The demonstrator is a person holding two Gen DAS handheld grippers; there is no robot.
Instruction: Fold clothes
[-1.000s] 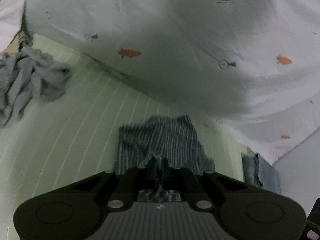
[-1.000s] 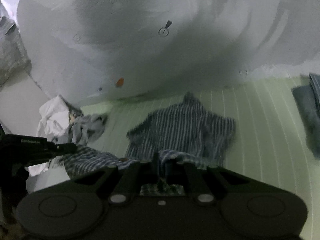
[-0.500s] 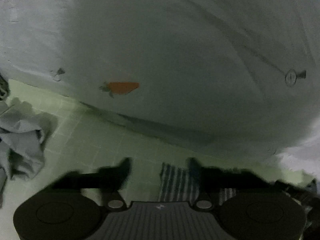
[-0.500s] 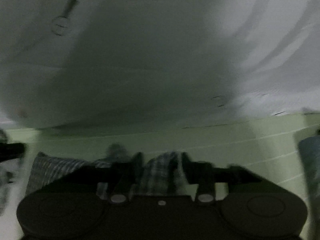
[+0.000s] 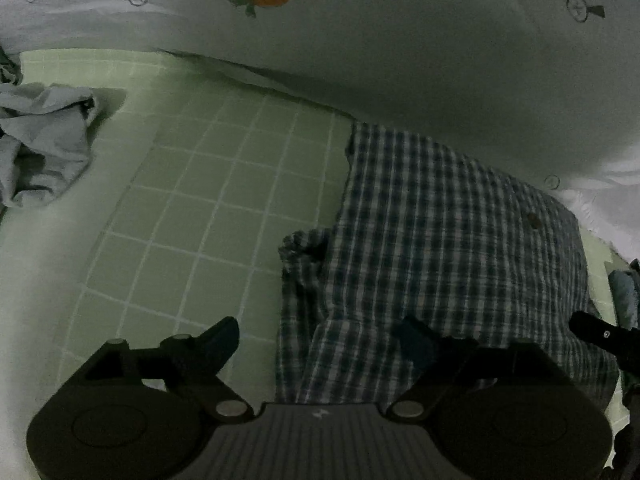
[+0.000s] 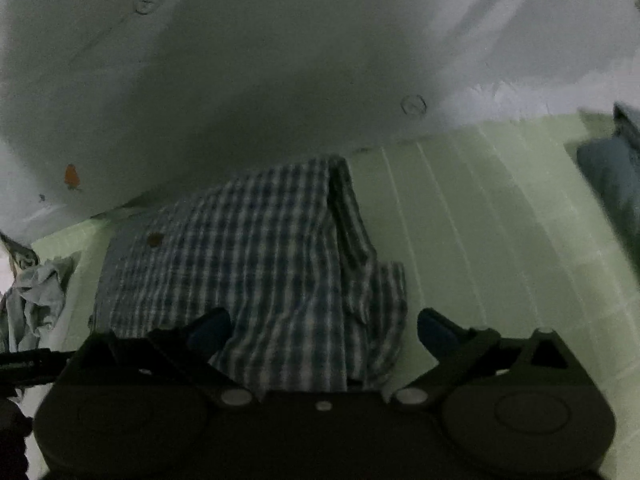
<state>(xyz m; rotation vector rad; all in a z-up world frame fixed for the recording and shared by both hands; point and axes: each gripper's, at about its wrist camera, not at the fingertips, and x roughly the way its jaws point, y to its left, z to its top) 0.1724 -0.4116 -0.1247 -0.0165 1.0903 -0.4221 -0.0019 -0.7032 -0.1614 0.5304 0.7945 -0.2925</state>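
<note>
Plaid shirt [image 5: 448, 248] lies flat on green sheet [image 5: 208, 184], its far edge against the white carrot-print duvet [image 5: 400, 60]. Left gripper [image 5: 320, 344] spread wide, holding nothing; one finger over sheet, the other over shirt's near-left edge. Right gripper [image 6: 324, 328] wide open too, empty, straddling shirt's near-right corner. Grey garment [image 5: 40, 140] crumpled to the left, well apart. Blue garment [image 6: 612, 176] at far right

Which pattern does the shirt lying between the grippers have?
The shirt has a blue-and-white check pattern, clearest in the left wrist view.
</note>
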